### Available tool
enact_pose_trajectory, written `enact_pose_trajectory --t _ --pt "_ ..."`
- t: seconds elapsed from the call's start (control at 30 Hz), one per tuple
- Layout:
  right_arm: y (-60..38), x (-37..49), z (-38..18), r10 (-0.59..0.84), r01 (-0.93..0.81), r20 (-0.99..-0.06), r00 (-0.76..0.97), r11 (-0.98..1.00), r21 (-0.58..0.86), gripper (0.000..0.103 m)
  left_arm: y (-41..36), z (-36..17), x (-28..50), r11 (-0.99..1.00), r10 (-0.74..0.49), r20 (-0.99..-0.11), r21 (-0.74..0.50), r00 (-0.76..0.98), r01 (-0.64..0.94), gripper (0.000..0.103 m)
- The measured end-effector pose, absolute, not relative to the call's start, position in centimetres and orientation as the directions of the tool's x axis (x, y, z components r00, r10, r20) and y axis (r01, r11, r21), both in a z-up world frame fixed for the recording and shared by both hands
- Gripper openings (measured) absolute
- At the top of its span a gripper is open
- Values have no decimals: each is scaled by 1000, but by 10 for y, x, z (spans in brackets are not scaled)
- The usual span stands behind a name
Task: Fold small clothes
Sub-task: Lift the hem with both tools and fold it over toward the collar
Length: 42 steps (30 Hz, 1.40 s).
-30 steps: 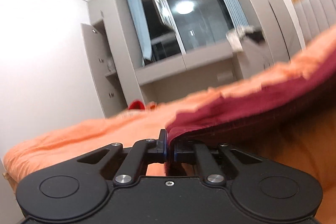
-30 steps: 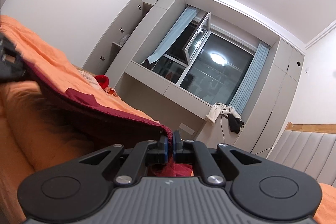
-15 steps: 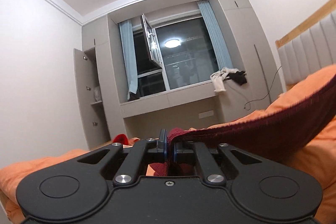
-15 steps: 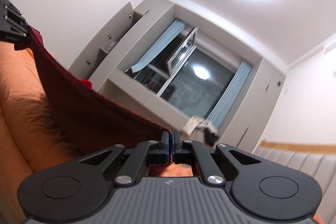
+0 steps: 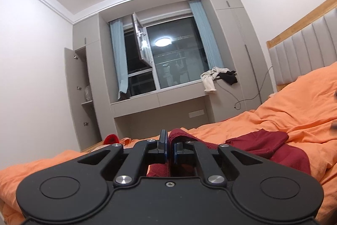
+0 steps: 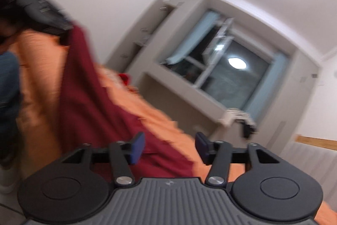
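A dark red garment [image 5: 263, 143] lies across the orange bedding [image 5: 294, 111]. My left gripper [image 5: 170, 143] is shut on one corner of it, the cloth bunched up between its pads. In the blurred right wrist view the same dark red garment [image 6: 88, 102] slopes down from the left gripper [image 6: 61, 32], seen at upper left, onto the bed. My right gripper [image 6: 169, 146] has its jaws opening, blue pads well apart, and they press on nothing; the garment's lower edge lies on the bed below and behind them.
A small bright red item [image 5: 111, 138] sits at the bed's far edge. Grey cabinets, an open window [image 5: 164, 60] and a ledge with draped clothes [image 5: 217, 75] stand beyond. A padded headboard [image 5: 303, 52] rises at right. A person's blue sleeve [image 6: 8, 77] shows at left.
My right gripper has let go of the garment and its jaws have spread. The stretched cloth has dropped onto the bed. The left gripper has risen and still holds its corner.
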State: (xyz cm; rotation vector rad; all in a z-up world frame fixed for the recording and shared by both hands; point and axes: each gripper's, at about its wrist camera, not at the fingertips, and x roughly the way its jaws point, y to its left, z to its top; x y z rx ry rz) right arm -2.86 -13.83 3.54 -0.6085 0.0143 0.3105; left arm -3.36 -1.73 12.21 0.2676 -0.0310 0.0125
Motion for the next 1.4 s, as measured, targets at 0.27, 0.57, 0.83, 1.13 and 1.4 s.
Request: enact_pose_trajectory --t 0.27,0.57,0.83,1.13,1.4 --pt "-73 -13 -8 410 -467 -225 884 746 -475 97 -25 147 -9 963 -81 27 261 996 71 5" --pt "-80 26 -26 157 -298 -295 942 796 -527 69 -22 149 -8 964 -65 51 260 997 50 5" --pt "-133 -11 0 82 -184 -184 980 734 -654 5 0 121 -26 975 -26 4 219 1000 24 5" --pt "-146 -68 14 70 -103 -77 995 735 -671 5 -6 82 -77 956 -43 -37 288 998 51 5" --pt "-144 -54 36 124 -114 -33 992 731 -673 5 13 101 -77 971 -63 -102 225 993 85 5"
